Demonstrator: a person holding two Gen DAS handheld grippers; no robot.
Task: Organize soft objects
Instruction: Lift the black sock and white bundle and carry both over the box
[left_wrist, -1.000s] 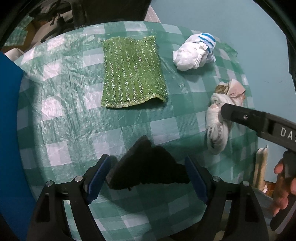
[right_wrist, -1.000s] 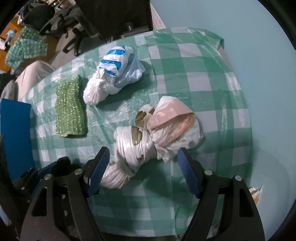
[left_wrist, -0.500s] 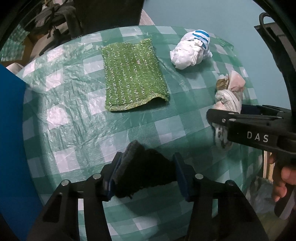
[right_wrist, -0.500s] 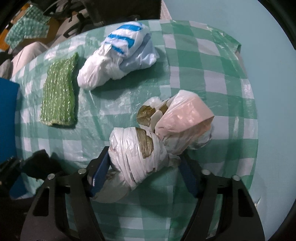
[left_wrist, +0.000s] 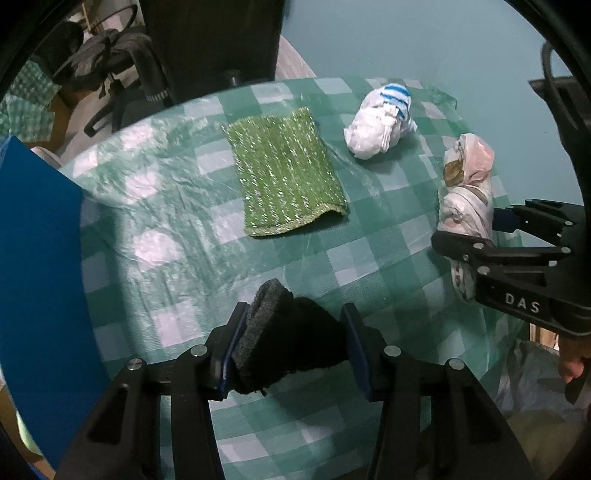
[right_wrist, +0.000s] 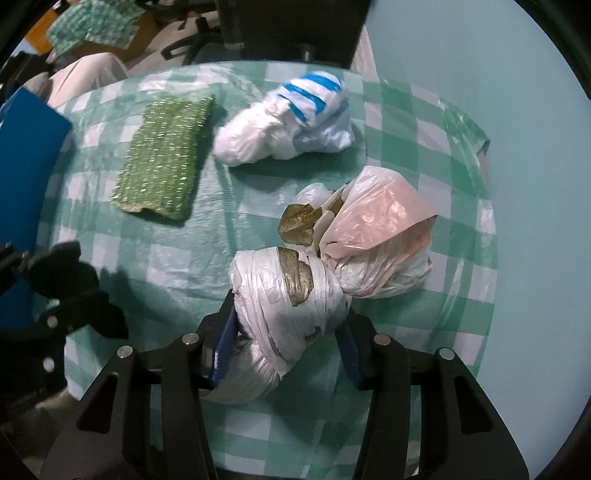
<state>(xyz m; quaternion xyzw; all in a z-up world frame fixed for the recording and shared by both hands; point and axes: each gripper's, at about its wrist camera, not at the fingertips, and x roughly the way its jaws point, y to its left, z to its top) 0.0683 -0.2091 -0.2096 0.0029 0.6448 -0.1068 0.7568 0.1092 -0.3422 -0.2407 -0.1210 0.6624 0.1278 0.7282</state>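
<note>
Left wrist view: left gripper clenched on a black foam sponge, blue pads pressed to both sides, sponge bent up at its left edge and lifted just over the green-and-white checkered tablecloth. Green glittery cloth lies flat beyond it, well apart, its near edge slightly curled up. White bundle with blue stripes sits to the right of the cloth, near the far table edge. At right, the right gripper grasps the taped plastic-bag bundle from the side; lettering "DAS" readable on its body. Blue board covers the left part of the frame. Office chair base on the floor behind the table.

Right wrist view: right gripper jaws closed around the white wrapped section of the plastic-bag bundle, pads touching both sides. Bundle has patches of olive tape and a pinkish bag end that rests on the tablecloth ahead. Striped white bundle lies beyond it, apart. Green cloth sits left of that, near but not touching. Left gripper with the black sponge shows at the left edge, blurred. Blue board behind it.
</note>
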